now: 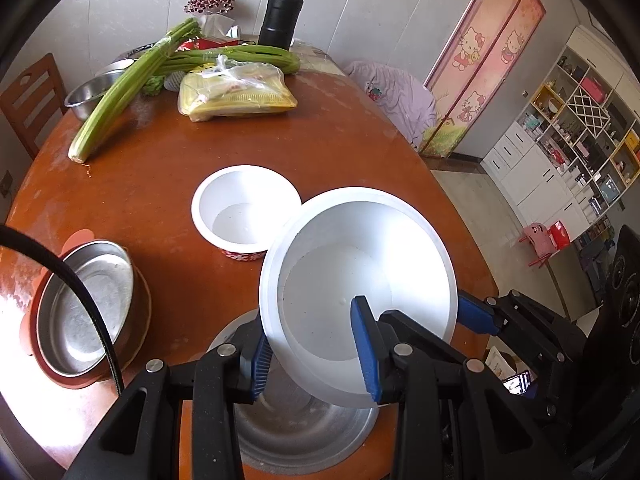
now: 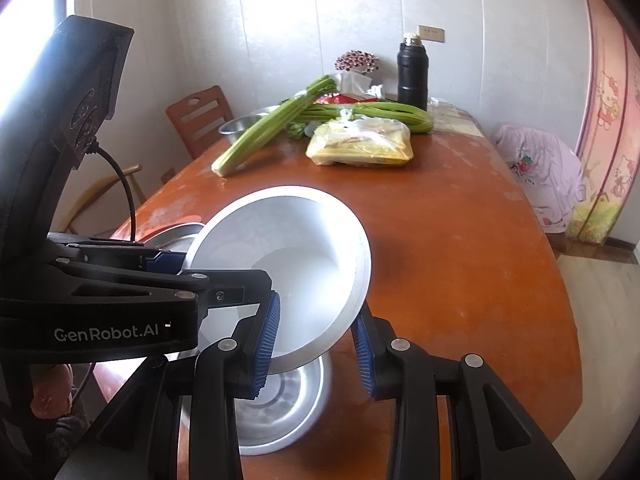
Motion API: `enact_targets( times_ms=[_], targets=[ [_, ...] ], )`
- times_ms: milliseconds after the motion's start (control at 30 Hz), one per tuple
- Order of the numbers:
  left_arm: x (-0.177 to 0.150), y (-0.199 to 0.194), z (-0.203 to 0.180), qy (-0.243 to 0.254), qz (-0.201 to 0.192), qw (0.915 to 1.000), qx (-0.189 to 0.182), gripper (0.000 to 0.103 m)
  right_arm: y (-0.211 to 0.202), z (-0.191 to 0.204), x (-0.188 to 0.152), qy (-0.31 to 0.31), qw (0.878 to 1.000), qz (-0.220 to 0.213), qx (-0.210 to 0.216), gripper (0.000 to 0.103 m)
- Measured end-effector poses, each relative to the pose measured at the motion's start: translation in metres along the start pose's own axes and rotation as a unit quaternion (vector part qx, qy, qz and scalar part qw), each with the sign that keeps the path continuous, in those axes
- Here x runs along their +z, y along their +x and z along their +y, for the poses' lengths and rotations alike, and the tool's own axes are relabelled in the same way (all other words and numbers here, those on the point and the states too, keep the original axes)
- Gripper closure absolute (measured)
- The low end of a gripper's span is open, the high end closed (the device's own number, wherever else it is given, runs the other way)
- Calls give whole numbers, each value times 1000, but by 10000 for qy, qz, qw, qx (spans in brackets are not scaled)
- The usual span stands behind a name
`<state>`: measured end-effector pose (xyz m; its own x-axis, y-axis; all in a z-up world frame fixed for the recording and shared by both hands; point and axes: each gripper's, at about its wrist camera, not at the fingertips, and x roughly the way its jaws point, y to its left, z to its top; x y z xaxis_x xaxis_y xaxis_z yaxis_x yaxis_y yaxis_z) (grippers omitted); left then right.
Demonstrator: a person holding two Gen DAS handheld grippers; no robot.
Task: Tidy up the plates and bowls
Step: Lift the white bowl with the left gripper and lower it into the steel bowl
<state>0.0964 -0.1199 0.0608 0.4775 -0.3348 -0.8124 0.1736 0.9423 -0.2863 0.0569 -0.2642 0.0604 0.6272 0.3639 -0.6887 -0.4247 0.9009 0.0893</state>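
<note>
The orange-brown wooden table (image 1: 340, 148) carries a steel basin (image 1: 304, 432) right beneath the tongs, a steel bowl (image 1: 86, 308) off to their left, and a small white bowl (image 1: 244, 210) just ahead. Farther off lie celery stalks (image 1: 120, 92), a bagged yellow packet (image 1: 236, 94) and a black flask (image 1: 280, 16) (upright, at the far edge).

— Any lettering legible?
— Only one: "GenRobot.AI", white print on the black plastic body of the left gripper (image 2: 230, 280), seen from the right wrist.
— Anything on the pink cartoon-cat sliding door (image 1: 486, 56)?
— Pictures only, no words.
— And the red-patterned band under the small white bowl (image 1: 245, 208)?
— Too blurred to read.
</note>
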Motion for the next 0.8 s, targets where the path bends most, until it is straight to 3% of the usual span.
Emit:
enact_targets(
  times_ms=[800],
  targets=[
    [-33,-1,19,-62,189,9998,11,66,3,28,-19,-180,9996,231,9,65]
  ],
)
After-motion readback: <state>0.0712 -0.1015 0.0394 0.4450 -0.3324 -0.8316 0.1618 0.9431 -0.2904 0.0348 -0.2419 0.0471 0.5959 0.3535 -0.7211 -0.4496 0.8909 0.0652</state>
